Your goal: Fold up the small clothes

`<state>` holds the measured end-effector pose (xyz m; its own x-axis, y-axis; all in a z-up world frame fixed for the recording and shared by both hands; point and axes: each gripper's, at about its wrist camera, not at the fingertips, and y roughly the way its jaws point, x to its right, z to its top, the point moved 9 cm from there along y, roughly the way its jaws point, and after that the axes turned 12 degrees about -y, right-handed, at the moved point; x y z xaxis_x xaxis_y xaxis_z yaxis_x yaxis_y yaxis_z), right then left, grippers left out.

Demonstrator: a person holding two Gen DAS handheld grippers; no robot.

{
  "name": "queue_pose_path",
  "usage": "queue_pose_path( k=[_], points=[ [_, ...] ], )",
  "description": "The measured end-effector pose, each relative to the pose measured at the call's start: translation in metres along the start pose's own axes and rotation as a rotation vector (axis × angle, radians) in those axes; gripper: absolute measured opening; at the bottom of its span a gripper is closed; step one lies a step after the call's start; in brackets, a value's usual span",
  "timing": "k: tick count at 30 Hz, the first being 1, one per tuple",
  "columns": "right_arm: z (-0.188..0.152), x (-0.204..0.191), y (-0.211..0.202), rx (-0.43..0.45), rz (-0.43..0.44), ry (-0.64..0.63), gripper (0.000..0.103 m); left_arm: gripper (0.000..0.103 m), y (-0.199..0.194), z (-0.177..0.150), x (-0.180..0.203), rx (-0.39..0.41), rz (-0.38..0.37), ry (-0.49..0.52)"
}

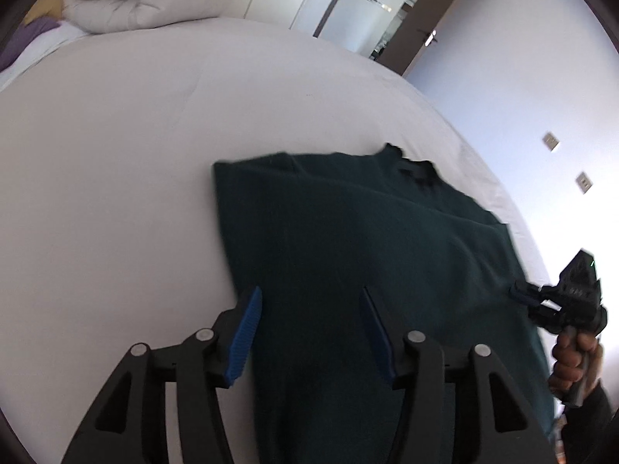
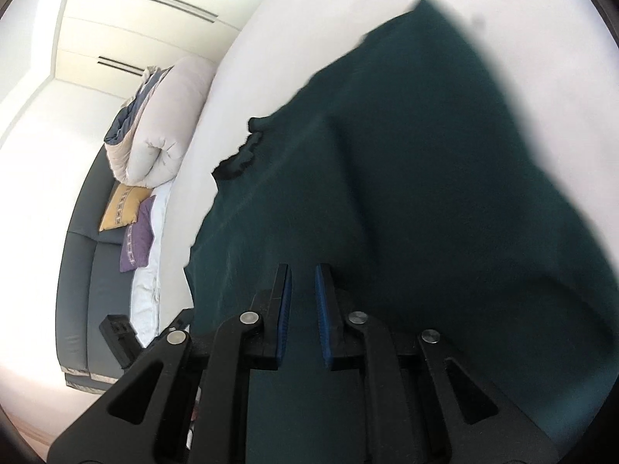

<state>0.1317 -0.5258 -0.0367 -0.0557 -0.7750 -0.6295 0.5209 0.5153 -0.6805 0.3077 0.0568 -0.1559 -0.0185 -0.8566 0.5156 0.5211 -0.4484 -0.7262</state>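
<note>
— Shirt (image 1: 348, 239) lies spread on our bed (image 1: 116, 154), dark green.
— Our left gripper (image 1: 309, 297) stands wide over its edge, gripping nothing; our right gripper (image 2: 301, 270) is narrowly parted, jaws empty.

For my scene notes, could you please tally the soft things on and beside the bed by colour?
Dark green: 1, the garment spread on the white bed.
Pale beige: 1, the rolled duvet.
Yellow: 1, the cushion.
Purple: 1, the cushion.
Total: 4.
</note>
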Motion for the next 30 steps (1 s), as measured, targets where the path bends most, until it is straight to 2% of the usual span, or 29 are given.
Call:
queue_pose_path(
  k=[1,2,3,4,5,8,11,13,16,19,23,25,30],
  points=[
    [-0.008,0.001,-0.016,0.015,-0.017,-0.015,0.026,0.068,-0.017,-0.013,-0.001,0.000,-0.002,-0.013],
    [-0.019,0.002,-0.039,0.043,-0.033,-0.035,0.041,0.078,-0.028,-0.022,-0.003,0.005,0.004,-0.017],
    [-0.029,0.003,-0.056,0.058,-0.042,-0.041,0.067,0.083,-0.041,-0.034,-0.002,0.017,0.025,-0.020],
    [-0.043,0.005,-0.079,0.087,-0.059,-0.043,0.078,0.089,-0.059,-0.049,-0.004,0.033,0.039,-0.027],
    [-0.058,0.008,-0.102,0.119,-0.078,-0.046,0.084,0.092,-0.071,-0.060,-0.006,0.041,0.034,-0.035],
    [-0.099,0.016,-0.142,0.112,-0.143,-0.103,0.084,0.093,-0.099,-0.109,-0.014,0.005,0.013,-0.091],
    [-0.144,0.031,-0.174,0.074,-0.233,-0.147,0.084,0.093,-0.117,-0.152,-0.026,-0.040,0.040,-0.135],
    [-0.161,0.041,-0.190,0.079,-0.278,-0.162,0.084,0.093,-0.130,-0.177,-0.029,-0.057,0.031,-0.165],
    [-0.183,0.059,-0.212,0.085,-0.292,-0.143,0.084,0.092,-0.134,-0.204,-0.036,-0.084,0.048,-0.194],
    [-0.200,0.078,-0.227,0.067,-0.308,-0.118,0.084,0.092,-0.137,-0.219,-0.034,-0.093,0.072,-0.157],
    [-0.218,0.080,-0.236,0.047,-0.302,-0.161,0.083,0.092,-0.133,-0.231,-0.025,-0.141,0.050,-0.150],
    [-0.226,0.078,-0.239,0.033,-0.280,-0.170,0.082,0.091,-0.132,-0.233,-0.026,-0.159,0.042,-0.149],
    [-0.238,0.080,-0.247,0.019,-0.186,-0.117,0.075,0.080,-0.137,-0.238,-0.031,-0.235,0.008,-0.197]
  ],
)
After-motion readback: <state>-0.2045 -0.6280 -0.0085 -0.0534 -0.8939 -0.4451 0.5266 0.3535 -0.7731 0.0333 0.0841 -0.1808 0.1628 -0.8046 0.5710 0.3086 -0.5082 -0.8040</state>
